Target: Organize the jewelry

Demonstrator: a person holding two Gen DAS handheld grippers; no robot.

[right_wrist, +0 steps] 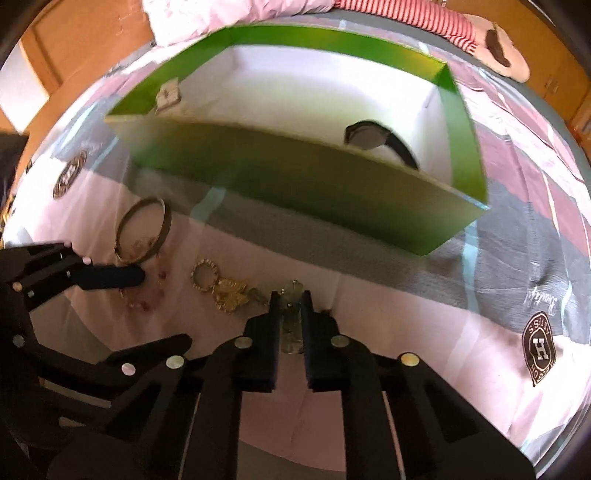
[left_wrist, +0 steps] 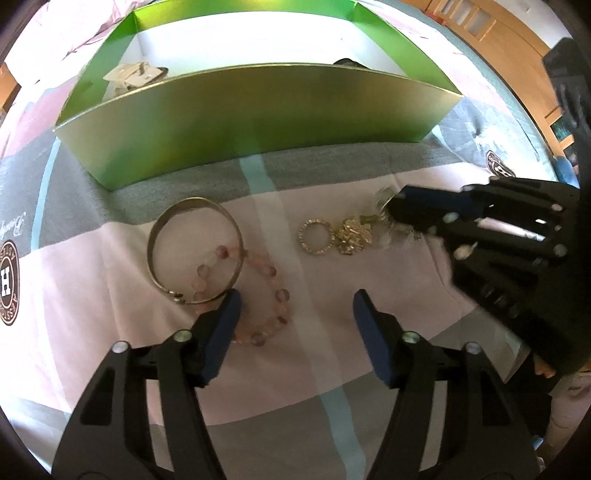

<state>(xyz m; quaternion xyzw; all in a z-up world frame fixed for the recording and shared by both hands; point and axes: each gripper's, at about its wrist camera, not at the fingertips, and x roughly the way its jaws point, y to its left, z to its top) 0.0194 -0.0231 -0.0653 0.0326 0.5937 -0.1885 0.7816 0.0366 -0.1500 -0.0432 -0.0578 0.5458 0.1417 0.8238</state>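
Note:
On the pink and grey cloth lie a metal bangle [left_wrist: 155,240], a pink bead bracelet [left_wrist: 275,271] crossing under it, a sparkly gold ring [left_wrist: 303,236] and a gold brooch [left_wrist: 352,236]. My left gripper [left_wrist: 295,299] is open just above the cloth. Its left finger is over the bangle's near edge, and part of the bead bracelet lies between the jaws, untouched. My right gripper [right_wrist: 291,295] is shut on a pale green beaded piece [right_wrist: 291,321], right of the brooch [right_wrist: 231,295]. In the left wrist view the right gripper [left_wrist: 395,205] comes in from the right.
A green box [left_wrist: 258,107] with a white inside stands just beyond the jewelry. In it lie a black watch [right_wrist: 369,136] and a small pale card [right_wrist: 168,94]. A striped sleeve [right_wrist: 406,14] lies past the box. Wooden furniture rims the scene.

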